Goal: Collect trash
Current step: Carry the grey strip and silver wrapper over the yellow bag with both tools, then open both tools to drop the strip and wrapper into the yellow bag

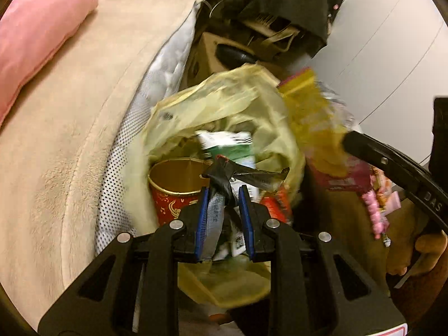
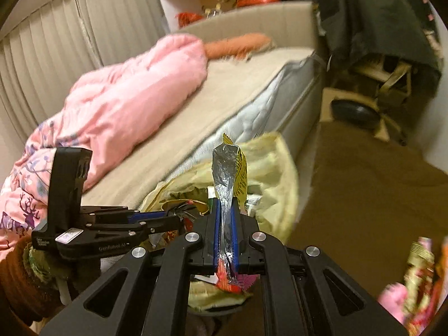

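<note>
Our left gripper (image 1: 224, 193) pinches a dark wrapper (image 1: 224, 179) over the yellow trash bag (image 1: 224, 103) beside the bed (image 1: 70, 140); our right gripper (image 2: 225, 210) clamps a foil wrapper (image 2: 225, 173). Either could miss the sagging opening.

The bin bag (image 1: 224, 103) is pale translucent yellow. In it stands a red cup (image 1: 173, 193) with gold scrollwork and a gold inside, beside a green and white carton (image 1: 232, 147). The left tool (image 1: 224, 193) is black with blue pads and pinches a black and silver wrapper (image 1: 221, 179). The right tool (image 2: 226, 210), the same colours, holds a silver foil wrapper (image 2: 226, 173) with yellow print. The quilt (image 2: 134, 89) is pink, with purple deer and branches at its near end. The floor (image 2: 364, 190) is brown.
</note>
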`<action>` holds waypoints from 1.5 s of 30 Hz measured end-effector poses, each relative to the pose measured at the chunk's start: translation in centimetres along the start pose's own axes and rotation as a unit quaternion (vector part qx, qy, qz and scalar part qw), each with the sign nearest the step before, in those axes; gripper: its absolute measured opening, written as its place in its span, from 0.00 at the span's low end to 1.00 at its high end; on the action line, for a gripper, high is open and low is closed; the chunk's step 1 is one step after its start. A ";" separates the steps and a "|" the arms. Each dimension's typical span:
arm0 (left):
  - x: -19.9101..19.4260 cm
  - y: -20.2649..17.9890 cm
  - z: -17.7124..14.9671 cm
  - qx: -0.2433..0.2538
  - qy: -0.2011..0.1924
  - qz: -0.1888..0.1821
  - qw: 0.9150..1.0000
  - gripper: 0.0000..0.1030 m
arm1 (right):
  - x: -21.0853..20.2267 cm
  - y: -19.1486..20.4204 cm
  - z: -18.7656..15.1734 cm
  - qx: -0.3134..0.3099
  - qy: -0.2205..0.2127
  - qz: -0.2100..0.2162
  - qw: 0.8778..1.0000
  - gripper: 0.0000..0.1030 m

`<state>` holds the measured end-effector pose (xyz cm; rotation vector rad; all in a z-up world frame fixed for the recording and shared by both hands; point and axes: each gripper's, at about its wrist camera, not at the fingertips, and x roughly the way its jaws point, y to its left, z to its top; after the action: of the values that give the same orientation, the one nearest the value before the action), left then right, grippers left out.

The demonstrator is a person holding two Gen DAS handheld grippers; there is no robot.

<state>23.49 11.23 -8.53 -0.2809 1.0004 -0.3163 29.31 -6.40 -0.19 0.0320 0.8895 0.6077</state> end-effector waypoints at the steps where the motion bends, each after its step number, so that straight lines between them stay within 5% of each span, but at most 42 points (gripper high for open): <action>1: 0.5 0.3 0.0 0.001 0.006 0.002 1.000 0.20 | 1.7 -0.3 0.0 0.000 0.019 -0.007 1.000 0.07; 14: 1.8 2.1 -0.3 -0.005 0.022 0.013 1.000 0.20 | 6.2 -2.4 -1.6 0.016 0.072 -0.019 0.997 0.07; 19: 1.6 2.0 0.1 -0.007 0.020 0.008 1.000 0.20 | 5.9 -2.4 -1.5 0.014 0.062 -0.013 0.998 0.07; 29: -1.5 1.9 0.7 -0.017 -0.012 -0.006 1.000 0.42 | 4.4 -1.6 -1.6 -0.007 0.035 -0.036 0.999 0.09; 35: -4.2 1.4 1.1 -0.015 -0.048 0.015 0.999 0.43 | 2.7 -1.3 -1.9 -0.013 0.010 -0.045 0.999 0.28; 45: -6.6 -1.9 0.7 0.016 -0.077 0.046 0.996 0.44 | -2.0 -2.2 -2.7 0.011 -0.023 -0.069 0.997 0.29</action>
<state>20.57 12.10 -2.40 -0.2267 0.8521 -0.2223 27.43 -9.84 -1.08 0.0049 0.8458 0.4668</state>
